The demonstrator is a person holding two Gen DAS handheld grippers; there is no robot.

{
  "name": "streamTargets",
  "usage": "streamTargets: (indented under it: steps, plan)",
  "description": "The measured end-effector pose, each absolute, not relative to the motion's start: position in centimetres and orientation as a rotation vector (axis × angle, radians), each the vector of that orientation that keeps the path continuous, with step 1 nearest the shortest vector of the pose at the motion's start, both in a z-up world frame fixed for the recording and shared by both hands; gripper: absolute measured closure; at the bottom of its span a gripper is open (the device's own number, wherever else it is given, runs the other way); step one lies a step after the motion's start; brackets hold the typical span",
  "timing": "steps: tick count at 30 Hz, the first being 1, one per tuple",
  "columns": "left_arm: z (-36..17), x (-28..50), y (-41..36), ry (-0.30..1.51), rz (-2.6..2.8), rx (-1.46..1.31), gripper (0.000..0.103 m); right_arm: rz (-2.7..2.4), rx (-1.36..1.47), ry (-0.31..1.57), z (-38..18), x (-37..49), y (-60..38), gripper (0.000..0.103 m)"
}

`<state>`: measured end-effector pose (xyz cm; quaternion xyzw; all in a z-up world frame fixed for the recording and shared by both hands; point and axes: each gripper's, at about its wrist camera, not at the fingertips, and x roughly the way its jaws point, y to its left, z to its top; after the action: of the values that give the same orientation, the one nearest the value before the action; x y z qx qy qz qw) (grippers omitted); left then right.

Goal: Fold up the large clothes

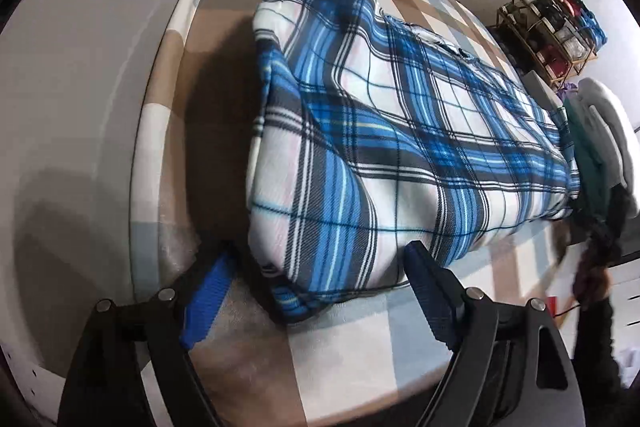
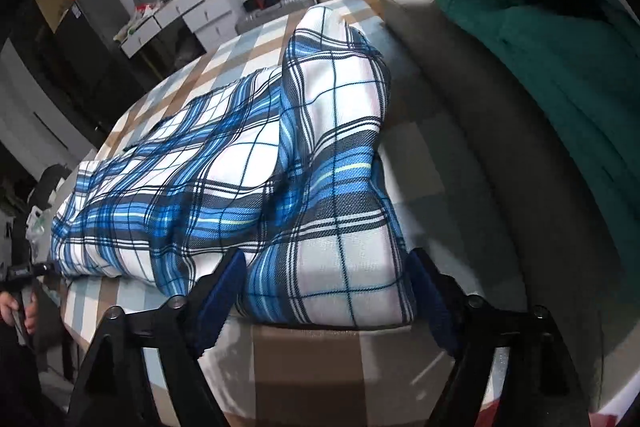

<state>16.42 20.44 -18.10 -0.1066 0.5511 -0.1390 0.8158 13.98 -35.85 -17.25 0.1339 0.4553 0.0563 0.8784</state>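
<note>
Two grippers are at work, one in each hand, and each has two black fingers with blue pads. There is one big piece of clothing: a blue, white and black plaid fleece garment, folded into a long thick bundle. It lies on one checked cloth of brown, pale blue and white squares.

The left gripper tilts down at the cloth. Its jaws stand wide apart. The near corner of the plaid bundle sits in the gap between them, but the pads do not press on it. The left pad is beside the bundle's edge, over the cloth. The right pad is just beside the other side of the corner.

The right gripper tilts down too. Its jaws are also apart, with the fat near end of the bundle between them. The pads look very near the cloth sides, but they do not squeeze it.

Past the jaws, the bundle stretches away along the checked cloth. To the right of the right gripper's jaws lies one heap of green fabric with something grey above it. Far off, one wire rack stands by the wall.
</note>
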Motion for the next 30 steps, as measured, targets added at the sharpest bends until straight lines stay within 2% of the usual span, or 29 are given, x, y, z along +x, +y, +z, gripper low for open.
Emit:
streamTargets:
  steps: [1,2,3,4,10,15,21,22,24,25,26,27,28,29,30]
  plan:
    - [-17.8,16.4,20.2,1.146,-0.311,-0.227,0.036,0.126,0.287,0.934,-17.0,13.8,-35.9,0.060]
    - [-17.8,16.5,19.9,1.144,-0.335,-0.239,0.057,0.143,0.299,0.915,-16.8,13.7,-36.1,0.102]
    - [-18.0,16.9,19.7,1.161,-0.354,-0.245,0.100,0.141,0.316,0.907,-16.7,13.5,-36.3,0.100]
    - [-18.3,16.9,19.5,1.166,-0.356,-0.240,0.101,0.149,0.342,0.903,-16.7,13.4,-36.6,0.100]
    - [-16.3,17.3,19.5,1.140,-0.332,-0.165,0.103,0.109,0.287,0.798,-13.4,12.7,-36.9,0.101]
    - [-14.1,17.2,21.6,1.096,-0.288,-0.123,0.103,0.074,0.202,0.802,-12.2,13.4,-36.6,0.101]
    - [-16.9,16.6,22.5,1.131,-0.294,-0.190,0.103,-0.056,0.131,0.843,-14.4,13.8,-36.3,0.099]
    - [-17.3,16.5,22.4,1.137,-0.283,-0.185,0.101,-0.117,0.098,0.842,-14.5,13.8,-36.3,0.096]
    - [-16.9,16.1,22.5,1.127,-0.252,-0.175,0.094,-0.146,0.101,0.864,-14.5,13.6,-36.9,0.077]
    - [-16.3,15.7,22.6,1.126,-0.213,-0.160,0.088,-0.129,0.141,0.875,-14.4,13.1,-37.3,0.067]
    - [-15.5,15.2,22.9,1.116,-0.192,-0.153,0.086,-0.119,0.185,0.867,-14.0,12.3,-37.7,0.047]
    - [-14.3,14.5,23.2,1.082,-0.165,-0.150,0.083,-0.101,0.235,0.840,-13.5,11.2,-38.1,0.042]
    - [-13.1,13.7,23.6,1.048,-0.145,-0.146,0.070,-0.090,0.268,0.814,-13.0,10.3,-38.2,0.039]
    - [-11.9,13.0,23.8,1.014,-0.123,-0.144,0.055,-0.081,0.312,0.775,-12.3,8.8,-38.2,0.027]
    - [-11.1,12.3,23.8,0.983,-0.105,-0.149,0.028,-0.063,0.352,0.752,-12.0,7.8,-38.1,0.014]
